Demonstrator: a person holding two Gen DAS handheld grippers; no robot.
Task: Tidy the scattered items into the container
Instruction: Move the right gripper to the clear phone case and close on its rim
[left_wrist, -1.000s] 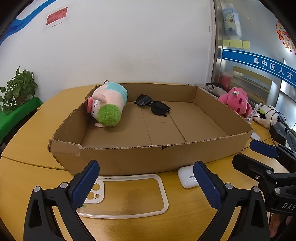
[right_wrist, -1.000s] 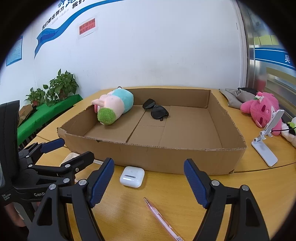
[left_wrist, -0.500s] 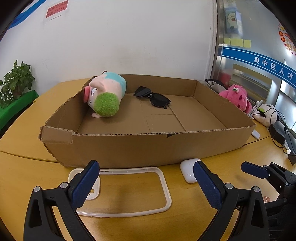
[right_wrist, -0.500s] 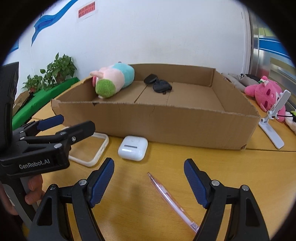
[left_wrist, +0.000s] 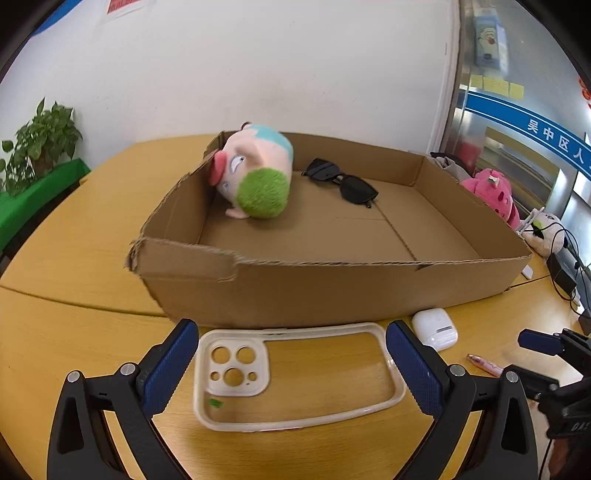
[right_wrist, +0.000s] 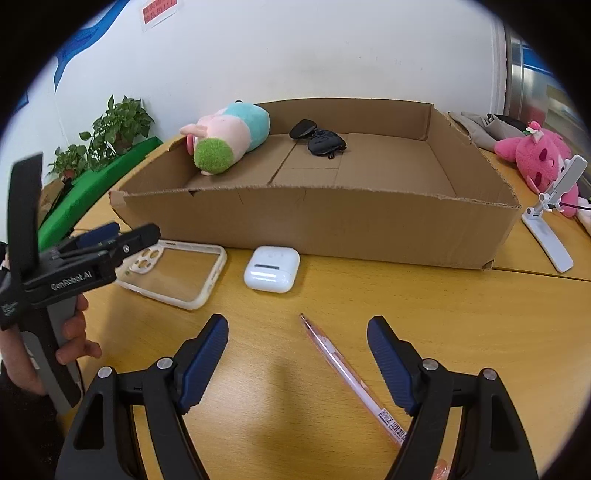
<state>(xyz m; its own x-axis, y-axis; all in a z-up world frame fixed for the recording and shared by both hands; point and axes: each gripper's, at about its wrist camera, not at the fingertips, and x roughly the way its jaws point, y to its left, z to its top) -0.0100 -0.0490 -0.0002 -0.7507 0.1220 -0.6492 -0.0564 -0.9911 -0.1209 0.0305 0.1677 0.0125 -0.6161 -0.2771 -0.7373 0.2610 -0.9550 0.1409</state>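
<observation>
Pen's (right_wrist: 354, 380) lower end behind right hand-held gripper's (right_wrist: 297, 363) finger.

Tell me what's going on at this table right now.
A person is tidying loose items into a cardboard box. A plush toy and sunglasses are already inside. The open left gripper is lined up on a phone case, and the open right gripper on a pink pen. An earbud case waits beside them.

I can read "GenRobot.AI" in white letters on the side of the left gripper (right_wrist: 122, 236). A blue sign (left_wrist: 546, 134) by the window shows the Chinese words "吴中区人". The red paper (right_wrist: 159, 9) on the wall is too small to read.
</observation>
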